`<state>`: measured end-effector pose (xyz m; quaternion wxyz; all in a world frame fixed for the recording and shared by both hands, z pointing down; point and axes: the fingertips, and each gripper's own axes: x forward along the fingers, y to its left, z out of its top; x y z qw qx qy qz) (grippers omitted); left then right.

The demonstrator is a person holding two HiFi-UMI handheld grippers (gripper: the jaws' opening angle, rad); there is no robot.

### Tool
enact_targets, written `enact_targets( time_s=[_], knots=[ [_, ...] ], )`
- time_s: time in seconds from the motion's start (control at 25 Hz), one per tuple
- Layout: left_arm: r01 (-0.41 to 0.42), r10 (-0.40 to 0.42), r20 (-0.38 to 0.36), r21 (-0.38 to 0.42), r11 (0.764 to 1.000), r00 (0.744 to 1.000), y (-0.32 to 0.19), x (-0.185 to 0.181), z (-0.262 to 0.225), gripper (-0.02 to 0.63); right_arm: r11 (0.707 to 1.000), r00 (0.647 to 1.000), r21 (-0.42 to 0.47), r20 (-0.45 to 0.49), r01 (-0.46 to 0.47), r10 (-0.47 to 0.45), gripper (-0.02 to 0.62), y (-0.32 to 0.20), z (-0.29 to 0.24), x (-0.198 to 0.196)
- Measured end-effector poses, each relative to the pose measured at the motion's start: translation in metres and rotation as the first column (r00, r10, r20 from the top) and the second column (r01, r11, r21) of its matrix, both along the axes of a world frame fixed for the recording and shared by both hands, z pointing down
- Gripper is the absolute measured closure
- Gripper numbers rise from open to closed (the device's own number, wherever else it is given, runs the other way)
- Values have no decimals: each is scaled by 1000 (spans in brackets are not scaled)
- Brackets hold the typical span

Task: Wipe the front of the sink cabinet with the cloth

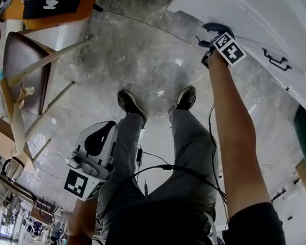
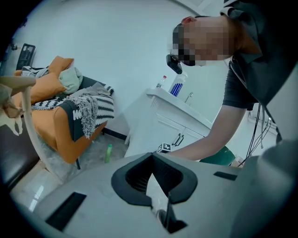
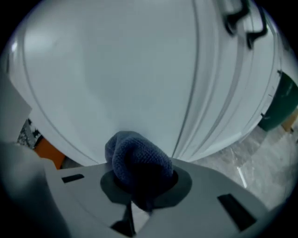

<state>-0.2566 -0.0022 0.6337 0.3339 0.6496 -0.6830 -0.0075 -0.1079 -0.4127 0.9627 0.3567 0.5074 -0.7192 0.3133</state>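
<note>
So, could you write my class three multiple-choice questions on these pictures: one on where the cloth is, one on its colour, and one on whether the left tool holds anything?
1. Where is the cloth?
A. on the floor
B. in the right tool, at the cabinet front
C. draped over the chair

2. What colour is the cloth?
A. yellow
B. white
C. blue

3. What does the left tool hold?
A. nothing
B. a bottle
C. a sponge

Answers:
1 B: the right gripper view shows the cloth bunched in that tool, close against the white panel.
2 C: its knit is dark blue there.
3 A: the left gripper view shows nothing between its jaws.
</note>
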Motion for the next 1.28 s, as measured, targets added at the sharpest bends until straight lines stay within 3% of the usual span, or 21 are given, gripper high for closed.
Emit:
enact_targets(
  time_s=[0.08,0.16,0.36,0.44,0.52,0.64,0.84,1.0,1.28],
  knots=[
    [11,-11,-4,-9,1000,1000,6,-2,10,601,996,998,-63,15,-60,61,557,-10,15,8],
    [23,-23,-7,-23,999,1000,13,-4,18,603,989,998,-138,26,-47,51,557,-4,31,-10],
    [18,-18,-5,-41,999,1000,14,-1,25,601,966,979,-190,136,177,-153,557,34,50,-102],
    [18,-18,-1,-38,999,1000,11,-1,25,602,964,973,-180,155,197,-169,557,40,46,-120],
    [20,-20,-1,-33,999,1000,8,-2,21,603,980,982,-153,156,129,-105,557,35,36,-108],
    [14,-15,-4,-14,1000,1000,0,-1,9,601,993,993,-102,111,53,-41,557,14,15,-56],
    [2,-2,-9,20,1000,1000,-14,0,-14,601,989,998,-140,37,-45,51,557,-20,-12,40],
    [-2,3,-10,27,1000,1000,-21,-2,-24,601,989,993,-142,103,-49,64,557,-25,-53,43],
    [-20,21,-37,40,999,999,-33,-3,-59,601,997,966,27,251,-73,64,558,-25,-198,31]
  ],
)
